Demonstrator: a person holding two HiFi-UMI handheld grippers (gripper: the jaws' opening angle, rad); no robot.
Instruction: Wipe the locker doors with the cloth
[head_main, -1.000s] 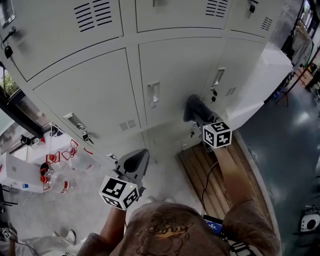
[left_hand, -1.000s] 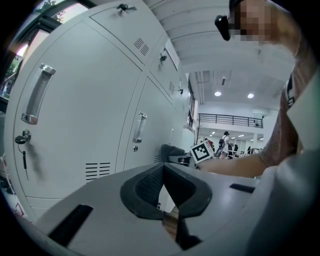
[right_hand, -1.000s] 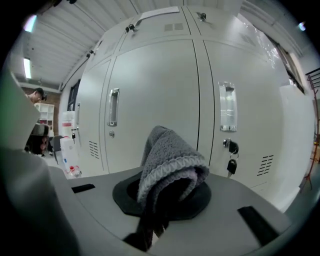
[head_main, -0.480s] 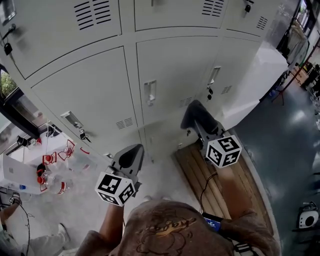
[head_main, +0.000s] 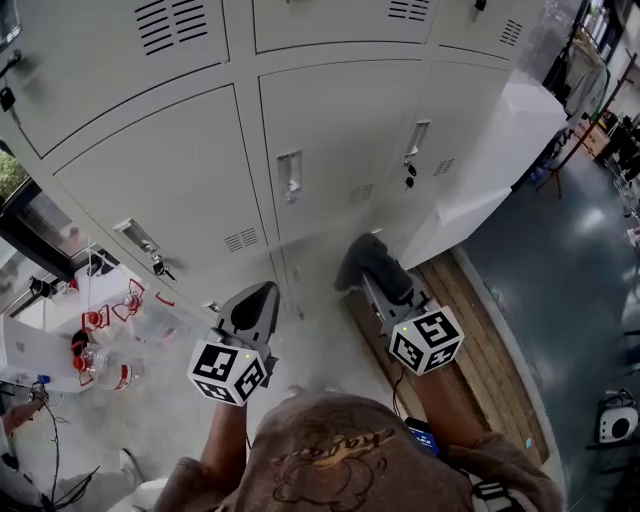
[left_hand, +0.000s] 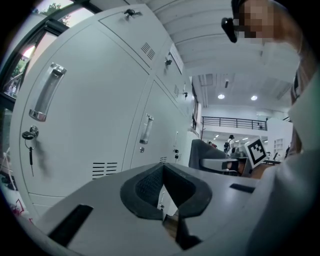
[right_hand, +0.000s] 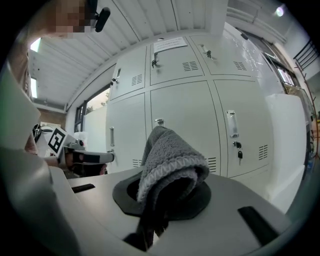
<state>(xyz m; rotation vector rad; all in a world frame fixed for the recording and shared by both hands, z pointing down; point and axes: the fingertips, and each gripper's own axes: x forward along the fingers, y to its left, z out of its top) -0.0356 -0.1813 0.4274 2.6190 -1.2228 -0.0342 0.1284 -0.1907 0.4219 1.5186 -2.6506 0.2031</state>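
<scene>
Between the right jaws: the right gripper (right_hand: 165, 200) is clamped on a grey cloth (right_hand: 170, 160), which stands up out of the dark pads as a folded hump with a paler stitched edge.
Right gripper from above: it (head_main: 375, 285) points at the foot of the lockers, with the cloth (head_main: 362, 258) at its tip and its marker cube (head_main: 427, 340) toward the person.
Cloth and doors: the cloth is close in front of the locker doors (right_hand: 182, 110); in the right gripper view it looks clear of them, and the head view does not settle whether it touches.
Left gripper: the left gripper (left_hand: 162, 192) has its jaws drawn together with nothing held; only a narrow notch shows between the dark pads.
Left gripper from above: it (head_main: 252, 312) hovers low at the left, well apart from the right one, its own marker cube (head_main: 225, 372) nearest the camera.
Locker doors: pale grey doors (head_main: 330, 130) in rows, each with a recessed handle (head_main: 290, 175) and a small vent.
Keys: one key (left_hand: 30, 142) hangs from a lock under the handle of the door nearest the left gripper.
Floor, right: a wooden pallet (head_main: 470, 330) lies beside the lockers, under the right arm.
Floor, left: plastic bottles (head_main: 100, 360) with red caps lie together.
</scene>
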